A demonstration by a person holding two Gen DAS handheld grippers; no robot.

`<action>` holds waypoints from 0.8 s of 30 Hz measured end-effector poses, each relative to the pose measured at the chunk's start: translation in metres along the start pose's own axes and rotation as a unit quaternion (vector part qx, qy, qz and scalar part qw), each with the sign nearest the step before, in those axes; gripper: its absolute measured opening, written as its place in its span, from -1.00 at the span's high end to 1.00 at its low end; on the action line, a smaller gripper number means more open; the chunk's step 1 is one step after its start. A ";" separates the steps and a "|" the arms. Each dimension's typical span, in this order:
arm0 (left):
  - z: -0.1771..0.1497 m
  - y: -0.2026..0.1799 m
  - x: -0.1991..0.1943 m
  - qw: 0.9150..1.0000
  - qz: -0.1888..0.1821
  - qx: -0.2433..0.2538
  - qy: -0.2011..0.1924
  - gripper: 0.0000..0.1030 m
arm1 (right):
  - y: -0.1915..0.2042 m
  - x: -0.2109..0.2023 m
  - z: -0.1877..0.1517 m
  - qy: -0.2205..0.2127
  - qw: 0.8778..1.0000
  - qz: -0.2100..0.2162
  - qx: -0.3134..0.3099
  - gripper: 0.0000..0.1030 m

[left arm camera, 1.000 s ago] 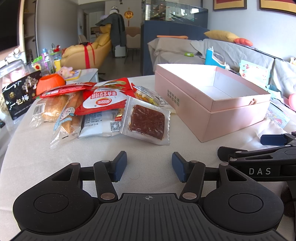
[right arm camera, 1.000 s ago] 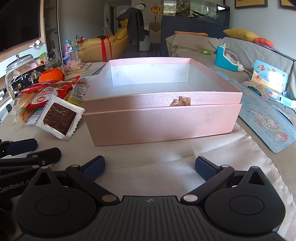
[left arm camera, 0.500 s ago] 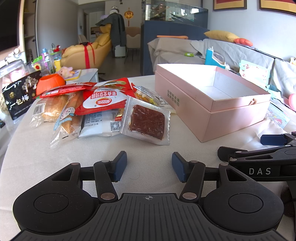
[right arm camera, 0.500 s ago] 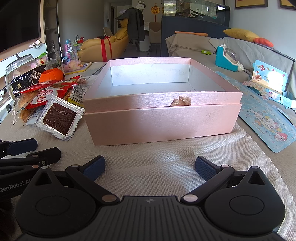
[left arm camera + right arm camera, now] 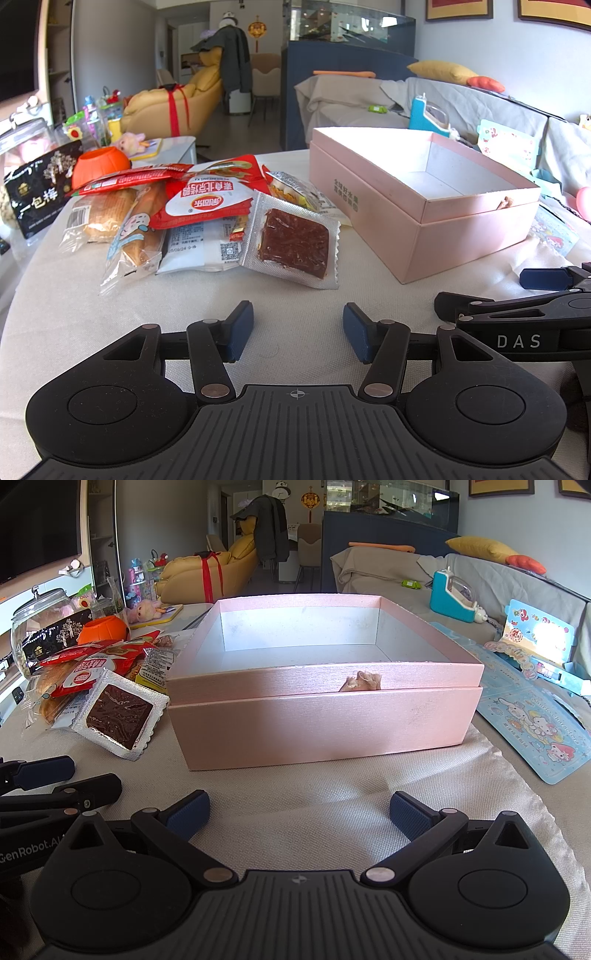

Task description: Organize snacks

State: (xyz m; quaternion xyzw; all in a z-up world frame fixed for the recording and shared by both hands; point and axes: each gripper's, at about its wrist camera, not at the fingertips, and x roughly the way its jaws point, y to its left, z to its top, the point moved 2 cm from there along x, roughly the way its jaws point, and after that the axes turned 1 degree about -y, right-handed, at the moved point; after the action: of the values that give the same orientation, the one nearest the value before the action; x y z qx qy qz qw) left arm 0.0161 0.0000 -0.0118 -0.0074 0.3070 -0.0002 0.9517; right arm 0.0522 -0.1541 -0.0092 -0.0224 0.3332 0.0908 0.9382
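Observation:
A heap of snacks lies on the cloth-covered table: a clear packet with a dark brown slab (image 5: 295,243) (image 5: 118,716) nearest, a red and white packet (image 5: 210,199) (image 5: 79,672) behind it, bread in clear wrap (image 5: 99,218). To their right stands an open pink box (image 5: 421,221) (image 5: 325,723), nothing visible inside. My left gripper (image 5: 298,334) hovers open over bare cloth in front of the snacks, nothing between its fingers. My right gripper (image 5: 299,810) is open wider, facing the box's front wall, empty too.
An orange pumpkin cup (image 5: 99,166) and a black bag (image 5: 40,192) sit at the far left, a glass jar (image 5: 40,627) beside them. Sticker sheets (image 5: 535,716) lie right of the box. A blue toy (image 5: 452,596) rests on the sofa behind.

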 end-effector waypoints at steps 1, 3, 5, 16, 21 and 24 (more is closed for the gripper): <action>0.000 0.000 0.000 1.000 0.000 0.000 0.000 -0.16 | 0.000 0.000 0.000 0.000 1.000 0.000 0.000 -1.00; 0.000 0.000 0.000 1.000 0.000 0.000 0.000 -0.16 | 0.000 0.000 0.000 0.000 1.000 0.000 0.000 -1.00; 0.000 0.000 0.000 1.000 0.000 0.000 0.000 -0.16 | 0.000 0.000 0.000 0.000 1.000 0.000 0.000 -1.00; 0.000 0.000 0.000 1.000 0.000 0.000 0.000 -0.16 | -0.001 0.000 -0.001 0.000 1.000 0.000 0.000 -1.00; -0.001 0.001 0.001 1.000 0.004 0.005 0.000 -0.17 | -0.003 0.000 -0.001 0.000 1.000 0.001 0.000 -1.00; -0.002 -0.001 0.002 1.000 0.004 0.005 0.000 -0.17 | -0.005 0.001 0.001 0.011 1.000 0.004 -0.002 -1.00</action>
State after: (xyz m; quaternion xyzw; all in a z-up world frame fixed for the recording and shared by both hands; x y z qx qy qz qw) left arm 0.0164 -0.0007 -0.0141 -0.0012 0.3072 0.0019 0.9517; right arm 0.0543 -0.1585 -0.0087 -0.0244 0.3432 0.0951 0.9341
